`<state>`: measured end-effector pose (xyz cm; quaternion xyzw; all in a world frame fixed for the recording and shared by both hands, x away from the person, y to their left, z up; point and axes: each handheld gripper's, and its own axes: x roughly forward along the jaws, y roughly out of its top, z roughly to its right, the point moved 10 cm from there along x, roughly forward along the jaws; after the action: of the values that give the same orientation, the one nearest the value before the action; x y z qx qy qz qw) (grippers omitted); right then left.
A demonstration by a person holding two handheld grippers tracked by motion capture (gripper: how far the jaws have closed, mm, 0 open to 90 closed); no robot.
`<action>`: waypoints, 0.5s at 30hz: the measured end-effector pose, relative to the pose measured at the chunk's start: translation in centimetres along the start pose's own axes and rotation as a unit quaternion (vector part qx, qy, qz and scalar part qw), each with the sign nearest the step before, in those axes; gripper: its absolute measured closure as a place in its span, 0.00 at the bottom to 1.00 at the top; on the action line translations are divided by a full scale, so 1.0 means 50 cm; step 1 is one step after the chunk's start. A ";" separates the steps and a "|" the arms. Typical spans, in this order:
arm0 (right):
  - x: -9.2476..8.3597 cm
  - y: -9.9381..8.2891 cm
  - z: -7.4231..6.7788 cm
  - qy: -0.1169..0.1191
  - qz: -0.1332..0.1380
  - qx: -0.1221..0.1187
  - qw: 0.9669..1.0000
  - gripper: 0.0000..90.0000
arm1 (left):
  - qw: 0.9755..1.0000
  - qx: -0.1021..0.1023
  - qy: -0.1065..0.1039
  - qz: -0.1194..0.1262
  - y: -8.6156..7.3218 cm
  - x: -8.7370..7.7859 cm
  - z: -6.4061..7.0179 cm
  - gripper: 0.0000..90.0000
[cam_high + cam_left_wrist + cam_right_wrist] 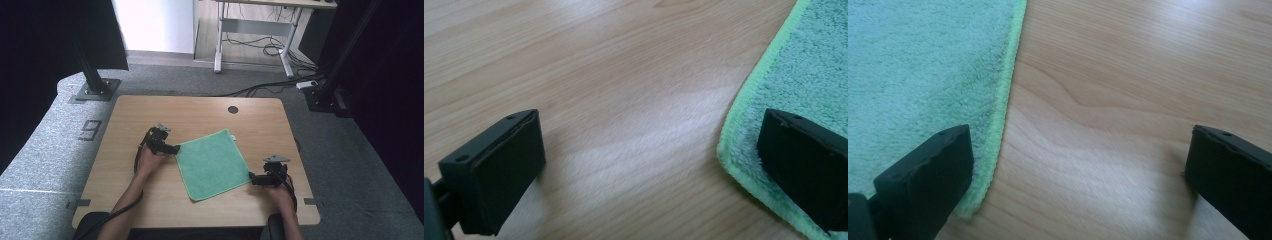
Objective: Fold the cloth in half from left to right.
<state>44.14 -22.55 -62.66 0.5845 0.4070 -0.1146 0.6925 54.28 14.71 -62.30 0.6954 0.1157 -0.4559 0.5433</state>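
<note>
**Green cloth, two grippers at opposite corners**

Item one: a square green microfibre cloth (pixel 212 163) with a lighter stitched hem, lying flat and turned at an angle on the light wooden table (pixel 200 111), roughly at its middle.

Item two: your left gripper (pixel 172 149), at the cloth's left corner. Its jaws stand wide apart — one over bare wood, the other over the hem of the cloth (pixel 804 75).

Item three: your right gripper (pixel 253 178), at the cloth's right corner, jaws likewise spread wide. One jaw sits over the cloth's edge (pixel 923 75), the other over bare wood. Neither gripper holds anything.

Also on the table: a small dark round grommet (pixel 233 109) near the far edge.
</note>
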 end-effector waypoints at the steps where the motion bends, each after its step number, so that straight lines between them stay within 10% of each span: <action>1: 0.004 0.003 -0.003 0.001 0.000 -0.003 1.000 0.00 | 1.000 -0.003 -0.001 0.000 -0.005 -0.004 -0.005 0.00; 15: 0.035 0.035 -0.043 0.026 0.000 -0.025 0.999 0.00 | 1.000 -0.016 0.010 0.007 -0.046 -0.039 -0.049 0.00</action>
<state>45.45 -19.56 -62.60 0.5697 0.4276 -0.0889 0.6962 52.96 18.34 -62.33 0.6917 0.1236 -0.4431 0.5567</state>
